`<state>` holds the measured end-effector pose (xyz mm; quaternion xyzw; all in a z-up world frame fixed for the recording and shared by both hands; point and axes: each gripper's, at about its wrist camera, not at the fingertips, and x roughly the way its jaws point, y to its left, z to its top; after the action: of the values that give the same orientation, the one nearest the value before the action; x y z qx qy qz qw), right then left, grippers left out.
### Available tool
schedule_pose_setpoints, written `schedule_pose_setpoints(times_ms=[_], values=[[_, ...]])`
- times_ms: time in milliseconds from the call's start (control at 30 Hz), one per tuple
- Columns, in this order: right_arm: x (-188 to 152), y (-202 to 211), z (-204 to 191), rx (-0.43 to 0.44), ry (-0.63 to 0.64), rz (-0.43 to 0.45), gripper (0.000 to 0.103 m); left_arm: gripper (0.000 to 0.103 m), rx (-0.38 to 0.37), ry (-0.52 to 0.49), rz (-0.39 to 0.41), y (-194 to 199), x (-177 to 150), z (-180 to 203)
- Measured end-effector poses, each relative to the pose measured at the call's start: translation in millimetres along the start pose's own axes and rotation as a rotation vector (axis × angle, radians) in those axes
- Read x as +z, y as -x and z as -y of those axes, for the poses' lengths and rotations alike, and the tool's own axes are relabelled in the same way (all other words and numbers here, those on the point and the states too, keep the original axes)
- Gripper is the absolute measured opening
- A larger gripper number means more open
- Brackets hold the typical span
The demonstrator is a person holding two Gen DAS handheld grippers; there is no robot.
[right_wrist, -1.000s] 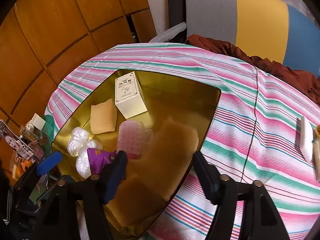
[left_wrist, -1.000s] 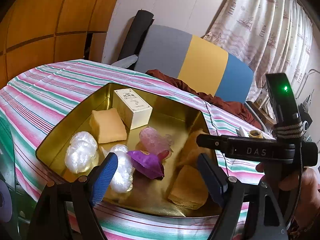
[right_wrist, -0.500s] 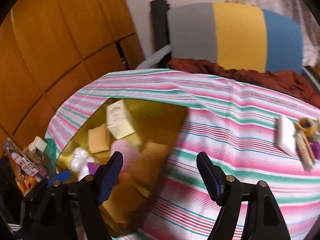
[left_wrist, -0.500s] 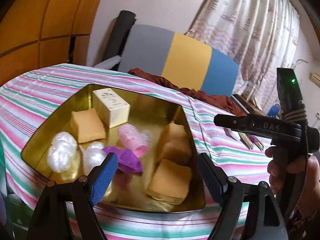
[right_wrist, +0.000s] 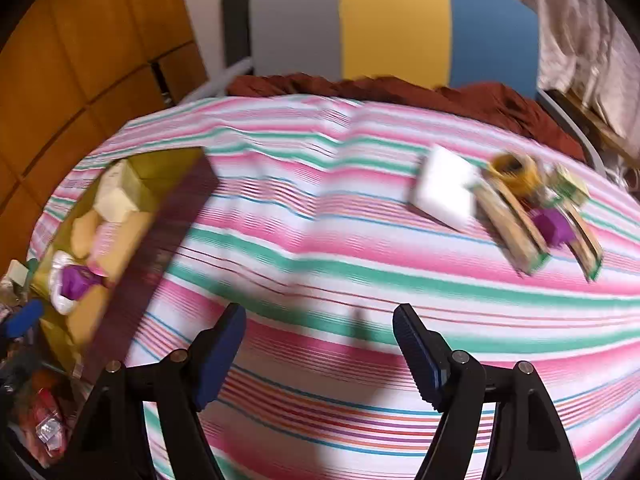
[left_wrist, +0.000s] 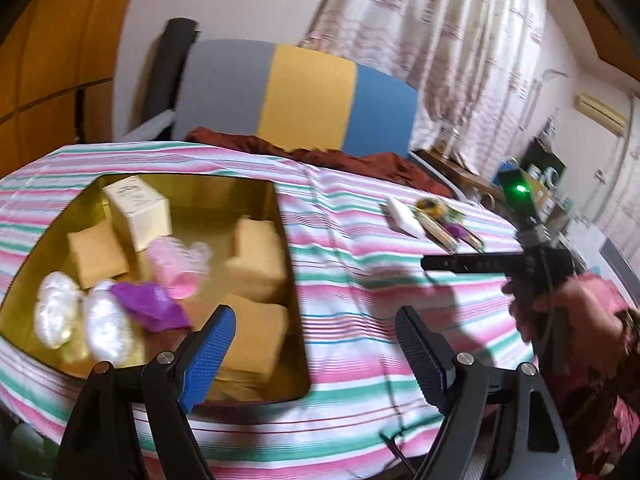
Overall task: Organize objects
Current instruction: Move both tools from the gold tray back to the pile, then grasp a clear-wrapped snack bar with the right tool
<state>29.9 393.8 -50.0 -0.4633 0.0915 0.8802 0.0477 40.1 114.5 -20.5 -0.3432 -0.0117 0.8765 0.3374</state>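
A gold tin box (left_wrist: 286, 240) sits at the left of the striped table. It holds a cream carton (left_wrist: 138, 208), tan sponges (left_wrist: 260, 262), a pink roller (left_wrist: 174, 262), a purple packet (left_wrist: 150, 310) and white bundles (left_wrist: 56, 314). At the far right lie a white block (right_wrist: 444, 192), a yellow tape roll (right_wrist: 516, 170), wooden sticks (right_wrist: 512, 228) and a purple piece (right_wrist: 554, 226). My left gripper (left_wrist: 314, 354) is open and empty by the tin's right front corner. My right gripper (right_wrist: 318, 350) is open and empty over bare cloth.
The striped cloth (right_wrist: 320, 240) covers the whole table. A grey, yellow and blue chair back (left_wrist: 296, 92) with a brown cloth stands behind it. Wooden panels are at the left. Clutter (right_wrist: 24, 400) lies below the table's left edge.
Both views have swung right. The tin has slid to the left of each view. The small items at the far right have come closer in the right wrist view. Both grippers stay open.
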Motion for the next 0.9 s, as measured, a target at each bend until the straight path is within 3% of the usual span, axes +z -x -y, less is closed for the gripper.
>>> schedule_pose_setpoints(times_ms=[133,300,500,733,900], values=[[1.9,-5.0,51.7,-0.009,-0.07,-0.03,0.065,0.083,-0.04,-0.048,-0.022,-7.8,2.4,22.4],[16.1,-2.2,103.4,-0.054,-0.102,0.045,0.065,0.083,-0.074,-0.088,-0.054,-18.3,4.3,47.6],[43.6,-18.9,132.4,-0.091,-0.067,0.094,0.067,0.083,-0.088,-0.125,-0.082,-25.1,1.4,70.4],[75.3,-59.2,153.5,-0.123,-0.047,0.032,0.067,0.083,-0.058,-0.125,-0.105,-27.8,2.2,70.2],[73.4,-68.4,166.8,-0.058,-0.075,0.003,0.067,0.083,-0.05,-0.079,-0.127,-40.2,11.2,64.2]])
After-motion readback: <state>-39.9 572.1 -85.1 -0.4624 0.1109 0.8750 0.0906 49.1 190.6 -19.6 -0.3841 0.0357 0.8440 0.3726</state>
